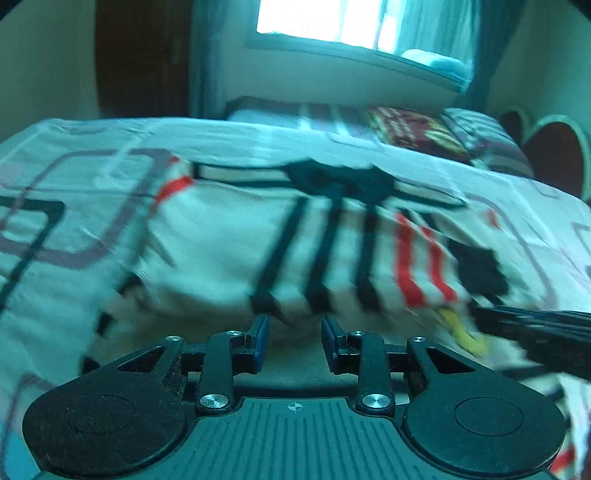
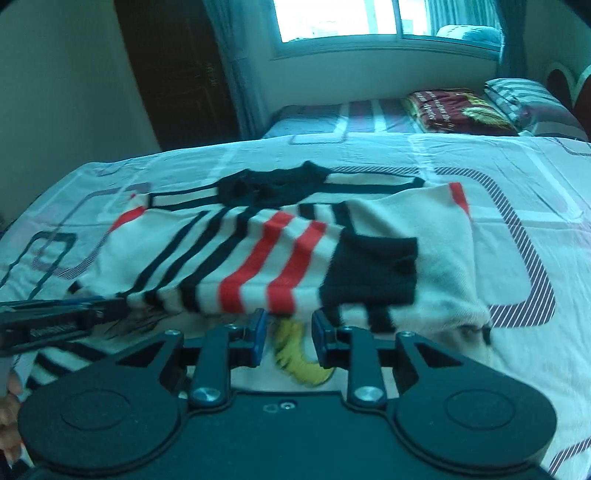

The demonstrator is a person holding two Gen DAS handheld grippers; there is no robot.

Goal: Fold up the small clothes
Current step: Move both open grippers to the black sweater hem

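Striped sweater [image 2: 258,251] on patterned bed [image 2: 517,206]

One striped sweater [image 2: 280,254] lies ahead of the fingers, carrying two red stripes [image 2: 258,273] and one black cuff [image 2: 373,269]. Two grippers show: the right gripper [image 2: 287,338] and the left gripper [image 1: 294,341], each with two blue-padded fingers. Beyond the fingertips: one window [image 2: 369,22], one dark red pillow [image 2: 458,110].

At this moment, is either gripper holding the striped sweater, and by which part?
Neither. The left gripper and the right gripper both stand open at the near edge of the striped sweater, with no cloth pinched between their pads.
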